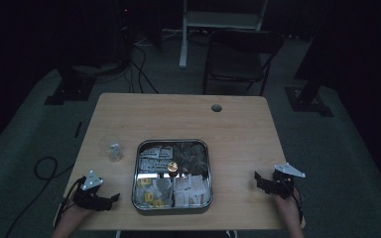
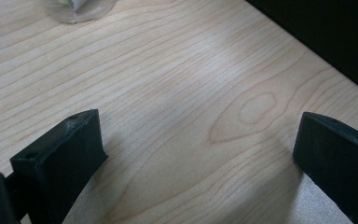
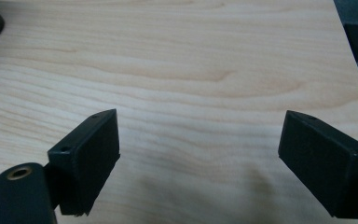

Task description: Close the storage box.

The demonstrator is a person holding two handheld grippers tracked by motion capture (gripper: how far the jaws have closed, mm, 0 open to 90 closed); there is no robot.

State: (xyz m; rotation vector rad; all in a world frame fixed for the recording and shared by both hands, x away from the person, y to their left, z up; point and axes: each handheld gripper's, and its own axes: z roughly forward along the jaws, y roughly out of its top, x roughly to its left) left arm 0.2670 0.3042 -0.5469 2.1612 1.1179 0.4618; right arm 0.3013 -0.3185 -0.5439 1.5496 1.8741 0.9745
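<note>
A square metal tin (image 1: 172, 144) sits at the middle front of the wooden table (image 1: 178, 114), split into compartments holding several tea bags and sachets, with a small round copper knob (image 1: 172, 166) at its centre. A clear plastic cup (image 1: 111, 147) with something pale inside stands left of the tin; its base (image 2: 79, 9) shows at the top of the left gripper view. My left gripper (image 1: 110, 199) rests at the front left, open over bare wood (image 2: 200, 135). My right gripper (image 1: 259, 179) rests at the front right, open (image 3: 200, 149), nothing between the jaws.
A round cable hole (image 1: 216, 107) lies near the table's far edge. A dark folding chair (image 1: 240, 57) and a white frame (image 1: 221, 20) stand beyond the table. Cables (image 1: 47, 168) run across the floor at left. The table's right edge (image 3: 354, 70) is close to my right gripper.
</note>
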